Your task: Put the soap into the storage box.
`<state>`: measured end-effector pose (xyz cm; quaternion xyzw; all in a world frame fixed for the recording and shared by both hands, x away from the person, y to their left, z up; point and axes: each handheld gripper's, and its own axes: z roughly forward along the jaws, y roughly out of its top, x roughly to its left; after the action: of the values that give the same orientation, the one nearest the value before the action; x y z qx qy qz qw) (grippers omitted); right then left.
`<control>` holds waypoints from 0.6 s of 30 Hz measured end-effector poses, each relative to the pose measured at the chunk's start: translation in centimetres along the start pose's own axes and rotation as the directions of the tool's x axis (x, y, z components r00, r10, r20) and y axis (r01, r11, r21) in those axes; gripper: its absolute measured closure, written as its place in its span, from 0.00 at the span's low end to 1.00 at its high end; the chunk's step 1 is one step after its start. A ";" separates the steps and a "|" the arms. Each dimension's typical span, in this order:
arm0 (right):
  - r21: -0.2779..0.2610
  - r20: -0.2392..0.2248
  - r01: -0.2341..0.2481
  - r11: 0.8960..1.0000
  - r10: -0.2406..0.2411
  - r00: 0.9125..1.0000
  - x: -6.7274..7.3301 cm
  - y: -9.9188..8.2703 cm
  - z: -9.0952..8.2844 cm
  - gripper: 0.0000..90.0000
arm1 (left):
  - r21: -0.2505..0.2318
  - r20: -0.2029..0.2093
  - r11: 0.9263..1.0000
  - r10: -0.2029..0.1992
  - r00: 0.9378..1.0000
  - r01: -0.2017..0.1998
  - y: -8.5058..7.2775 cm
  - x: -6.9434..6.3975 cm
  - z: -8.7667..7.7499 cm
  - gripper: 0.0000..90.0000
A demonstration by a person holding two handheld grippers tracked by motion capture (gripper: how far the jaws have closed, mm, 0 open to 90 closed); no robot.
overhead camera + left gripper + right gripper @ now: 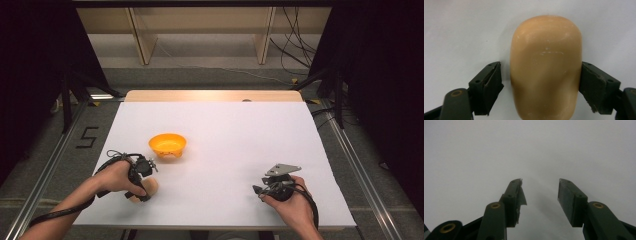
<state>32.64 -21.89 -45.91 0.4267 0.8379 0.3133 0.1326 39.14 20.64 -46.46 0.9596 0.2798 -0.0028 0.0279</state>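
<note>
A tan, smooth, rounded loaf-shaped object (546, 67) lies on the white table sheet (225, 130) near its front left. My left gripper (540, 66) is open and straddles the object: the right jaw touches its side, while a narrow gap shows at the left jaw. In the high view the left gripper (141, 190) points down at the tan object (152, 186), which the hand partly hides. An orange bowl (167, 145) sits just beyond it. My right gripper (540, 181) is open over bare sheet with nothing between its jaws, held at the front right (258, 190).
The white sheet covers a wooden table whose far edge (215, 95) shows. Metal rails run along both sides. Cables lie on the floor at the back right, and wooden shelf legs (142, 45) stand behind the table.
</note>
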 end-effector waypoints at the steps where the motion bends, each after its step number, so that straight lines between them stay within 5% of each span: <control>1: -0.002 0.001 -0.001 1.000 0.001 1.000 0.0 0.0 0.0 0.60 | 0.002 0.000 1.000 0.000 1.000 0.000 0.0 0.0 0.1 0.26; 18: -0.011 -0.005 0.009 1.000 -0.009 1.000 0.0 -0.1 0.3 0.60 | 0.043 0.004 0.996 0.072 0.997 -0.072 0.4 0.1 0.0 0.36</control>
<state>32.74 -21.79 -46.24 0.4214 0.8384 0.3184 0.1345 39.41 20.32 -46.40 0.9695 0.2448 -0.0092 0.0076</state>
